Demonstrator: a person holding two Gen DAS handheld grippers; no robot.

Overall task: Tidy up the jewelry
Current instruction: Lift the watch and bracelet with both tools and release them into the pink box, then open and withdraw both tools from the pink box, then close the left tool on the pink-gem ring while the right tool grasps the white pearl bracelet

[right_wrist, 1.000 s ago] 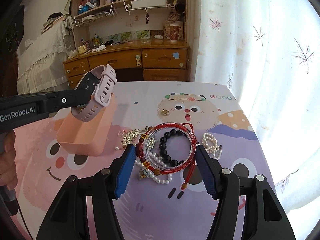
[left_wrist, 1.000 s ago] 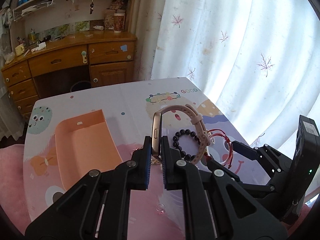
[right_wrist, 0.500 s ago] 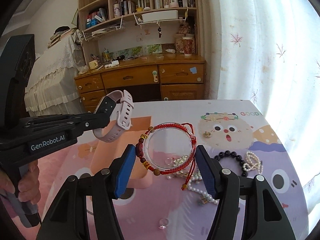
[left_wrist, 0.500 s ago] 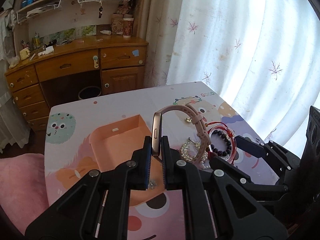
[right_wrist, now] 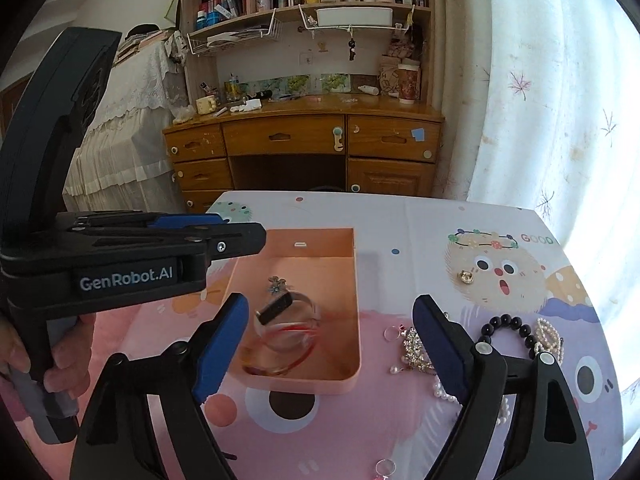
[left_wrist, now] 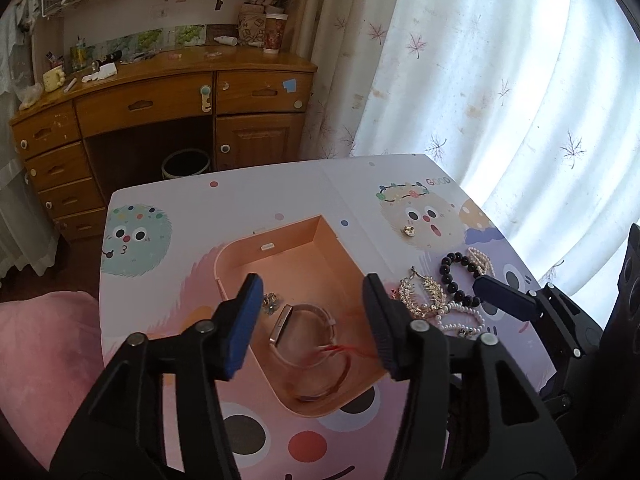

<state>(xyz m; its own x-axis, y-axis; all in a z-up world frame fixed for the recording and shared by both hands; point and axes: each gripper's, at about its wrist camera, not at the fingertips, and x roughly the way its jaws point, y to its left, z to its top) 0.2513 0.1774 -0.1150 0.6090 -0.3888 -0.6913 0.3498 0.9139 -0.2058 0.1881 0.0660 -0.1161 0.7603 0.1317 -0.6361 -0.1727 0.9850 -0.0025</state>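
The watch (left_wrist: 298, 326) and the red bracelet (left_wrist: 332, 368) now lie inside the pink box (left_wrist: 280, 236), the watch near the middle of the box floor and the bracelet toward the near wall of the box, its red cord overlapping the watch strap; both look blurred in the right wrist view, so they may not have settled yet. A small flower-shaped piece (right_wrist: 276, 285) sits in the box too, just beyond the watch. Both tongs have just been opening: the left gripper (left_wrist: 308, 324) hangs over the box with its jaws spread and nothing between them, and the right gripper (right_wrist: 332, 336) is spread wider, also empty, over the near right part of the box. To finish this step well, I would lift both grippers straight up out of the box before swinging sideways, so neither finger snags the red cord or drags the box. The rest waits on the table (left_wrist: 248, 196) to the right of the box: a gold brooch (left_wrist: 424, 292), a black bead bracelet (left_wrist: 456, 280), pearls (left_wrist: 460, 316), a small earring (left_wrist: 409, 231) farther back, and 2 clear rings (right_wrist: 390, 334) near the box's right wall and front. Taking 1 piece per gripper, the nearest first, seems the tidiest way on.
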